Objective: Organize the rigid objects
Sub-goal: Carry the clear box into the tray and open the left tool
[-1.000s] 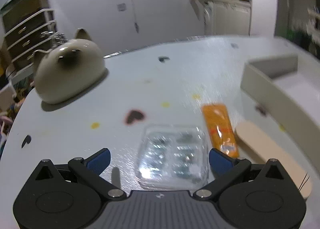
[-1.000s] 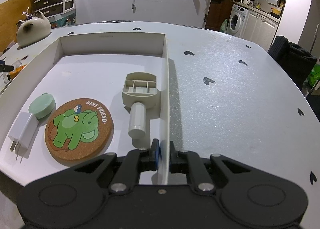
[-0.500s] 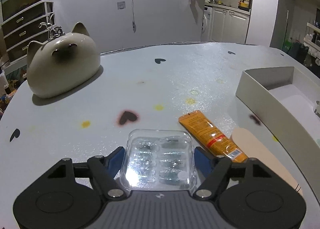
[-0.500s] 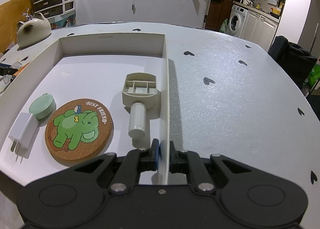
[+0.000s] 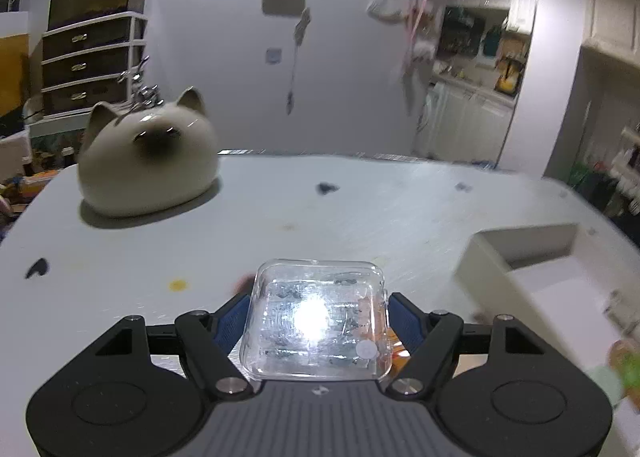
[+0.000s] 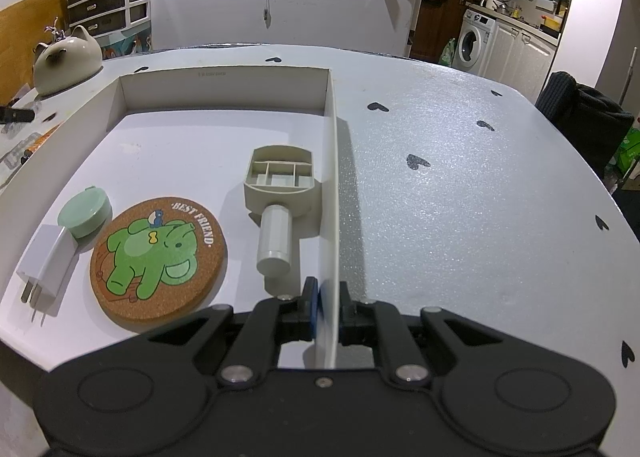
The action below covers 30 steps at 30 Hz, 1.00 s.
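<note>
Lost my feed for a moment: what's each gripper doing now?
Left gripper: shut on the clear plastic case.
Right gripper: shut on the white tray's wall.

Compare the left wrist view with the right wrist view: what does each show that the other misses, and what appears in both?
Left wrist only: the left gripper shut on a clear plastic case.

Right wrist only: the right gripper clamped on the box's right wall, and inside the box a white charger plug, green round container and beige handled tool.

Both: the cat-shaped ceramic pot, the white box, the elephant coaster (a blur in the left view) and the heart-dotted table.
</note>
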Motion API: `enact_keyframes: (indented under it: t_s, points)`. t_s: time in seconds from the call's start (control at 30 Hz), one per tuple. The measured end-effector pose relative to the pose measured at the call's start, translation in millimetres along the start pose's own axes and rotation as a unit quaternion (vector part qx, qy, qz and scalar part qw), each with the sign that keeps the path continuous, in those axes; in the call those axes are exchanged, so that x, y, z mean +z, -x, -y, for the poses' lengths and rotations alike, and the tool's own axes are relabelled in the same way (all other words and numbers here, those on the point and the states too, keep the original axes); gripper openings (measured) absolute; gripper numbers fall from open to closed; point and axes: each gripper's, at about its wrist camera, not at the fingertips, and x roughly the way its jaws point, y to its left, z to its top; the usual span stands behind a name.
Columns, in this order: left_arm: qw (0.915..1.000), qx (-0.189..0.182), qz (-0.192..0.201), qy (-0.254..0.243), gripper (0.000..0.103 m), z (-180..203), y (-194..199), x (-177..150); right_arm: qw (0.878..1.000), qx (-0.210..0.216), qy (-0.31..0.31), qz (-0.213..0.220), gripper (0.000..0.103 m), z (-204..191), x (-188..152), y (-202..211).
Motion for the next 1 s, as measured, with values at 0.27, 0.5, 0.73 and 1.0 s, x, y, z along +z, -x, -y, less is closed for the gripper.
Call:
enact_keyframes:
  t_s: [0.27, 0.5, 0.73, 1.0]
  points:
    - [0.9956, -0.091, -0.001, -0.023, 0.075, 70, 0, 7, 1.0, 0.002, -0.006, 0.004, 0.01, 1, -2, 1]
    - [0.9891, -0.127, -0.004, -0.075, 0.075, 144, -17, 21, 1.0, 0.001, -0.005, 0.002, 0.01, 1, 0, 0]
    - [0.989, -0.131, -0.041, -0.055, 0.075, 198, -49, 41, 1.0, 0.0, -0.01, 0.002, 0.01, 1, 0, 0]
    - [0.9856, -0.117, -0.119, 0.028, 0.075, 248, -100, 46, 1.0, -0.002, -0.006, 0.005, 0.01, 0, -1, 0]
